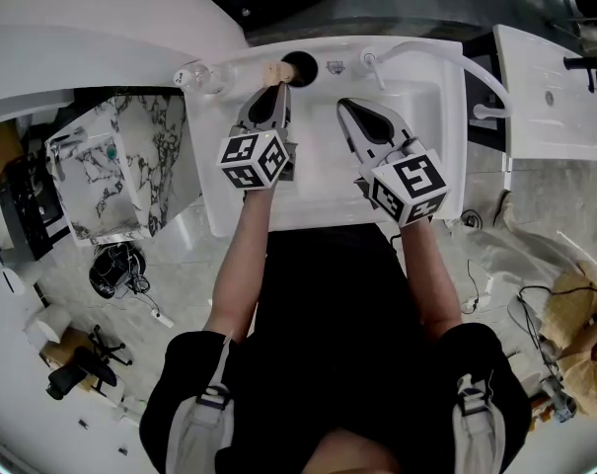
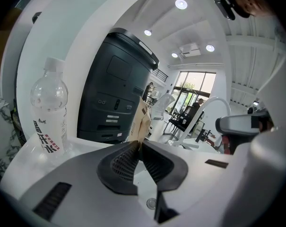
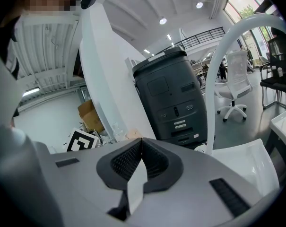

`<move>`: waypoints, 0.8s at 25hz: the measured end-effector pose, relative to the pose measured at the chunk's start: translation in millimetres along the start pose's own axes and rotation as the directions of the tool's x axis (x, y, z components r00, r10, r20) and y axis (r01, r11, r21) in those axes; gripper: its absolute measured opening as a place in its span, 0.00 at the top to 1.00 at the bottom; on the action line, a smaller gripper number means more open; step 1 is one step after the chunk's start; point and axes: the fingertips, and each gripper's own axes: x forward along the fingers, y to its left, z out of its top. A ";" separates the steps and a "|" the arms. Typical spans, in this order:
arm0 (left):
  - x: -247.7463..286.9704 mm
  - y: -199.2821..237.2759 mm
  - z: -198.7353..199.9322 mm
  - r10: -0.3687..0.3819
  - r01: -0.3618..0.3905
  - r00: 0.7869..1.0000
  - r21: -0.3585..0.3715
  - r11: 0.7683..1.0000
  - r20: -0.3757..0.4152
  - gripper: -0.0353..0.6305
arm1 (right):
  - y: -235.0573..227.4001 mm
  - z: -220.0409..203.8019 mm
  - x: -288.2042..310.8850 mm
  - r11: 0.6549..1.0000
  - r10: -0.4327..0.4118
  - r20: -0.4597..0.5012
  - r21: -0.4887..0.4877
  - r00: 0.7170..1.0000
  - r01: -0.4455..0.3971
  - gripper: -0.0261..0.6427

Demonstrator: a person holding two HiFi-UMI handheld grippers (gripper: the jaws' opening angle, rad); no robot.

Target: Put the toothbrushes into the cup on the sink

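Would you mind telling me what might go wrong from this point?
The left gripper holds a tan item beside the dark cup, not clearly over its mouth; released now, it may land on the sink ledge. The water bottle stands close by and could be knocked over.

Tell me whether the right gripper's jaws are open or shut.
Shut. In the right gripper view, the right gripper shows its ribbed jaws meeting with no gap and nothing between them.
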 end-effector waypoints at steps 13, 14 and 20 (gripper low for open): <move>-16.5 -1.8 -2.1 0.034 -0.034 0.999 0.013 0.999 0.005 0.92 | 12.7 3.2 -10.2 0.999 0.034 0.018 -0.018 0.999 -0.033 0.92; -19.7 -3.8 -1.9 0.039 -0.039 0.999 0.015 0.999 0.012 0.92 | 13.6 2.9 -13.0 0.999 0.037 0.020 -0.020 0.999 -0.036 0.92; -37.6 -19.9 -4.7 0.047 -0.049 0.998 0.059 0.997 0.043 0.92 | 19.0 -4.8 -27.5 0.998 0.066 0.026 -0.024 0.997 -0.066 0.92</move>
